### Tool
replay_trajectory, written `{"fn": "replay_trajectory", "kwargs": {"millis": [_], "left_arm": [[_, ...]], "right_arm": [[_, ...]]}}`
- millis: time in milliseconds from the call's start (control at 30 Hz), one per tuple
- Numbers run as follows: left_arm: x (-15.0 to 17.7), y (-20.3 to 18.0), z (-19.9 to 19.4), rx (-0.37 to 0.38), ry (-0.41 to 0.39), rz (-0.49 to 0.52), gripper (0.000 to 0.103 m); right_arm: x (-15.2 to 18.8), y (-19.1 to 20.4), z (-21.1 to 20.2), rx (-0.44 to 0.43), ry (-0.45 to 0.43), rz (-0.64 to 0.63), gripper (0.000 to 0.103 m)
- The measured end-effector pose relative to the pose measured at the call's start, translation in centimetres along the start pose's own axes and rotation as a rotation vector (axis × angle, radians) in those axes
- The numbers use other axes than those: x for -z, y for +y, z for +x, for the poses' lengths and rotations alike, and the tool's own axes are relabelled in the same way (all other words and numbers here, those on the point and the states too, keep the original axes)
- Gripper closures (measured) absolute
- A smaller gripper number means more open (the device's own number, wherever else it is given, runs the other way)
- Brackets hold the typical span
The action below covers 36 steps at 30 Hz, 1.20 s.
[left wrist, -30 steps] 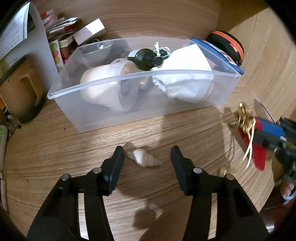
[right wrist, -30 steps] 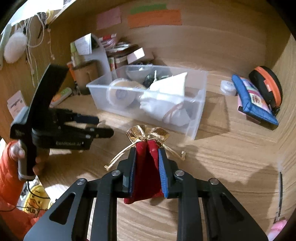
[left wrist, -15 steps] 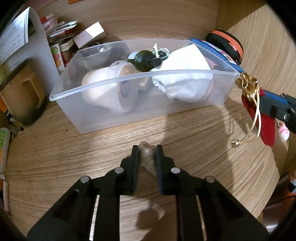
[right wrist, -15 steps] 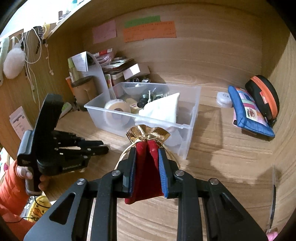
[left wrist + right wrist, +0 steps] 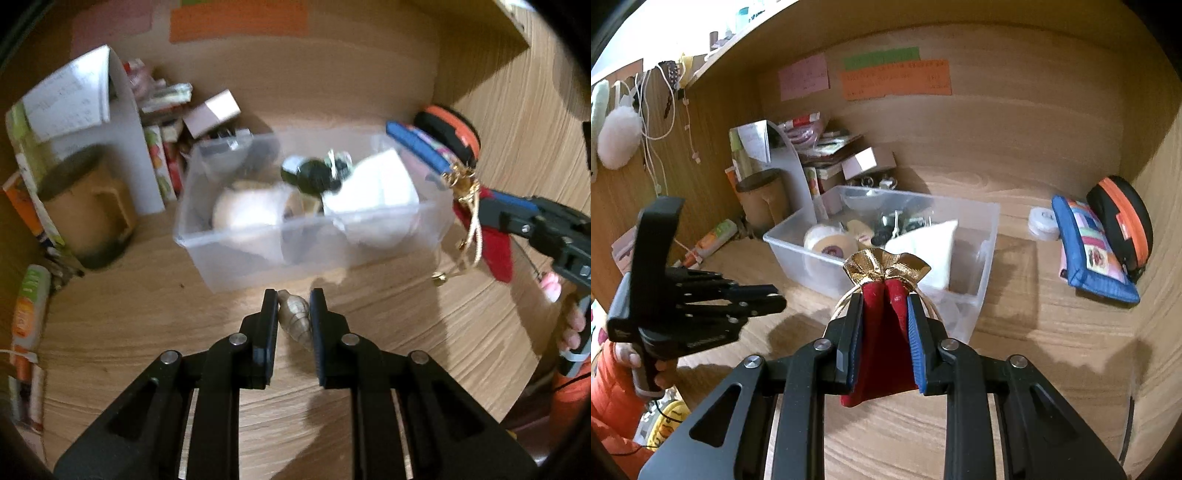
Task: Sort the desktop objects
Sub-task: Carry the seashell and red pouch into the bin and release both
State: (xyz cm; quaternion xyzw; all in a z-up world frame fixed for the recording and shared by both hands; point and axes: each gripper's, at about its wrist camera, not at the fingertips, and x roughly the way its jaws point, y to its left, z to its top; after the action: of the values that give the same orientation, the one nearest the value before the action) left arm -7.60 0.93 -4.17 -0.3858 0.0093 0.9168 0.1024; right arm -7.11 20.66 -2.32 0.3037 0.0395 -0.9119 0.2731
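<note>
Left gripper (image 5: 293, 308) pinching seashell (image 5: 294, 319), right gripper (image 5: 885, 306) clamping red pouch (image 5: 882, 343); sticky-note (image 5: 896, 84) writing illegible.

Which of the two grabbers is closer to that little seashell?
Left. The left gripper is clamped on the seashell; the right gripper holds the red pouch off beside the clear bin.

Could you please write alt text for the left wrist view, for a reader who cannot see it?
The left gripper is shut on a pale spiral seashell, before a clear plastic bin of oddments on a wooden desk. At right, the right gripper holds a red pouch.
</note>
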Motion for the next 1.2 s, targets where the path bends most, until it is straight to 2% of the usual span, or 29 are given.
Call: {"fn": "replay_trajectory", "kwargs": {"millis": [267,600,867,1200], "left_arm": [[-2.3,1.2,-2.4,-0.016,-0.067,-0.001,0.087],[-5.8,1.3,-2.8,0.021,-0.12,0.006,0.087],[-7.7,0.4,-0.3,0.054,-0.1,0.017,0.087],[-8.5,-0.7,4.1,0.089,-0.03,0.034,0.087]], "right_arm": [[-2.8,0.4,0.4,-0.002,-0.04,-0.022,0.083],[-5.9,-0.2,2.0,-0.013,-0.07,0.005,0.082],[-7.3,-1.0,3.5,-0.025,-0.075,0.048,0.082],[-6.6,-2.1,7.5,0.003,0.003,0.045,0.082]]}}
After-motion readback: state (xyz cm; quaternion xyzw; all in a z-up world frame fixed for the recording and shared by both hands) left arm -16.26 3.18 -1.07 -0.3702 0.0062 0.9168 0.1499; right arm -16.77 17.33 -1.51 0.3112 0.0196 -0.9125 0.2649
